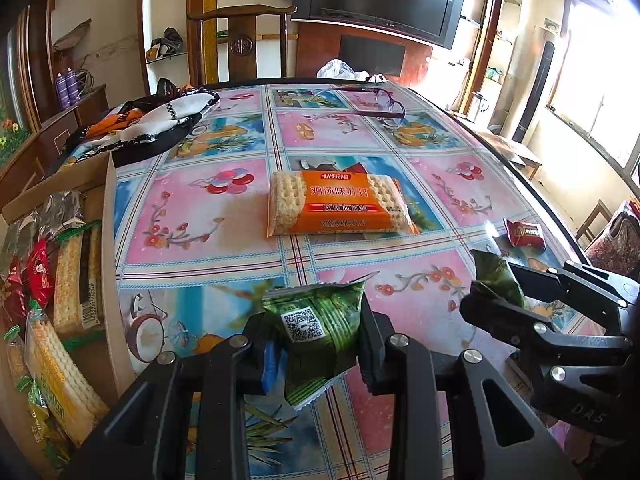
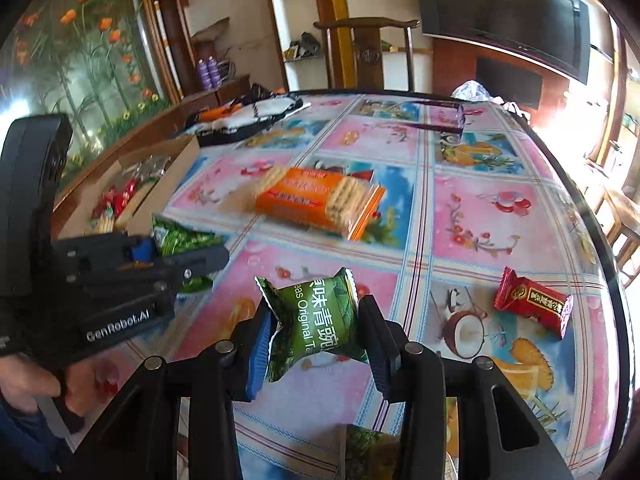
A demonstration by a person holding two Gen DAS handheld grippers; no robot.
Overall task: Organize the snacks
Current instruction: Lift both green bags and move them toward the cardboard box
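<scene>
A green packet [image 1: 316,328] is gripped in the left tongs [image 1: 316,344], another green packet [image 2: 316,320] in the right tongs [image 2: 316,340], both above the table [image 1: 224,200]. Each should be carried level to the box [image 1: 108,216] at the far left and released only once it is inside.

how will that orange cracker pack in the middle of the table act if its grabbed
The orange cracker pack looks fairly stiff: stacked crackers fill its clear wrapper. They would probably crack under a hard squeeze. The glossy film and shiny tablecloth suggest it may slide rather than tip when pushed.
</scene>
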